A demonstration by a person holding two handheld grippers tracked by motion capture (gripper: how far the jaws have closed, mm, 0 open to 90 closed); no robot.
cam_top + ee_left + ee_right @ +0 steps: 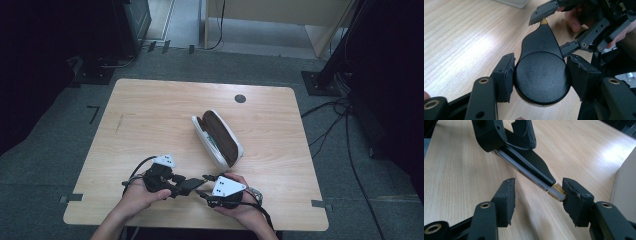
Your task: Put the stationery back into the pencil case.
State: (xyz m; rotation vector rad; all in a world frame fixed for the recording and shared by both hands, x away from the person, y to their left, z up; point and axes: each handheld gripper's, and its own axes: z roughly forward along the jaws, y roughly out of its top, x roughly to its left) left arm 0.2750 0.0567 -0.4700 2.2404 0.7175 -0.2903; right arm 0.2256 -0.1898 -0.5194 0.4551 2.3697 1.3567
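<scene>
High view: the table (150, 100) carries an open glasses case (218, 138) lying just past centre, white shell, brown lining. At about 6 o'clock from it, near the front edge, my left gripper (176, 184) and right gripper (204, 186) meet tip to tip, each in a hand. A small black object (189, 185) sits between them; it is too small here to name.

Left gripper view: my jaws are closed narrowly on the round end of that black piece (542, 77), pads touching its rim at 9 and 3 o'clock. From the disc a tapered neck runs up to 12 o'clock and ends in a small gold tip (544, 21). The right gripper (554, 27) hangs there, jaws standing apart around the tip.

Right gripper view: my right jaws are open, moderately wide. The tapered end of the piece (531, 167) comes in from 11 o'clock, and its pale, gold-marked tip (557, 191) touches or nearly touches the right-hand pad; the left-hand pad stands well clear.

I judge the step to be a grip on that tip, perhaps to unfold or pull something; I cannot tell which. To do it well I would shift the right gripper towards 3 o'clock so the tip sits centred, close slowly, and keep the left grip firm against twisting.
</scene>
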